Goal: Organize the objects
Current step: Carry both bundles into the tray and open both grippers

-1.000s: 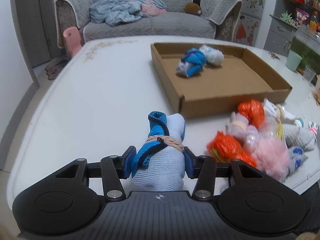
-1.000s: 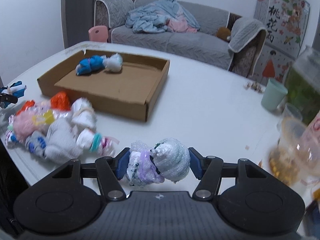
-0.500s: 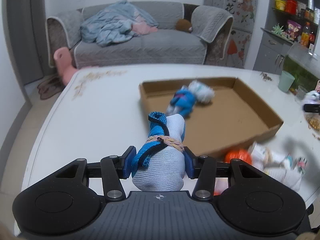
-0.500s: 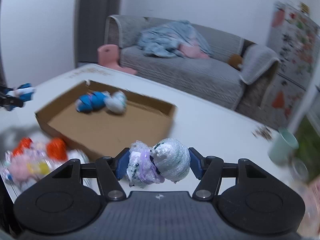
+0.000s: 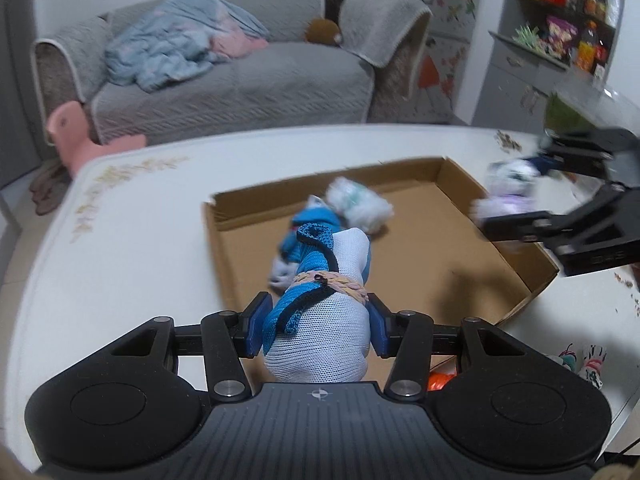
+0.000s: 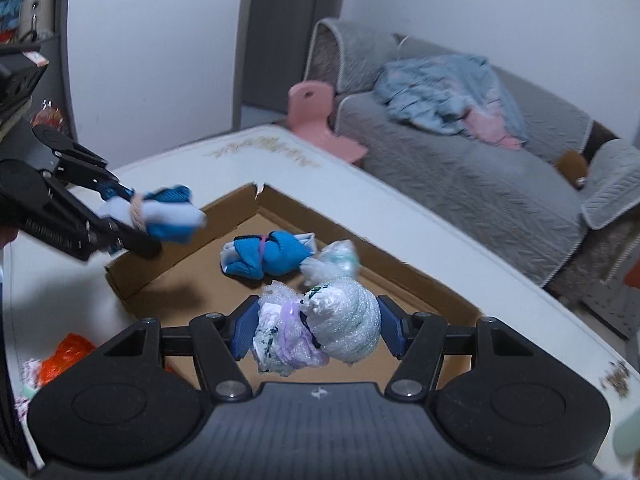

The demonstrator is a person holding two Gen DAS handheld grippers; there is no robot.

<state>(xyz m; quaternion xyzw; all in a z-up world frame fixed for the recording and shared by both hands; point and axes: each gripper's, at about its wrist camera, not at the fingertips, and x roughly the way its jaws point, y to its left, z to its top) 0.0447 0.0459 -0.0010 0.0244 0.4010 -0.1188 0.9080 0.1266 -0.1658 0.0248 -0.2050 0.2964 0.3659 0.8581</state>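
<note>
My left gripper point(image 5: 316, 330) is shut on a blue and white sock bundle point(image 5: 320, 320) tied with a band, held above the near edge of the shallow cardboard box point(image 5: 452, 256). My right gripper point(image 6: 316, 332) is shut on a white and purple plastic bundle point(image 6: 320, 330), held over the box point(image 6: 192, 280). Inside the box lie a blue sock bundle point(image 6: 268, 256) and a white plastic bundle point(image 6: 336, 260), side by side. Each gripper shows in the other's view: the right one point(image 5: 516, 196) over the box's right wall, the left one point(image 6: 132, 216) over its left corner.
The box stands on a white table point(image 5: 120, 248). Loose bundles, orange among them point(image 6: 68, 354), lie on the table by the box's near side. A grey sofa point(image 5: 240, 80) and a pink stool point(image 5: 76, 136) stand beyond the table. Shelves point(image 5: 568, 20) are at the right.
Both grippers have moved with their bundles from beside the loose pile to above the box. They now face each other across it. Neither grip has changed.
</note>
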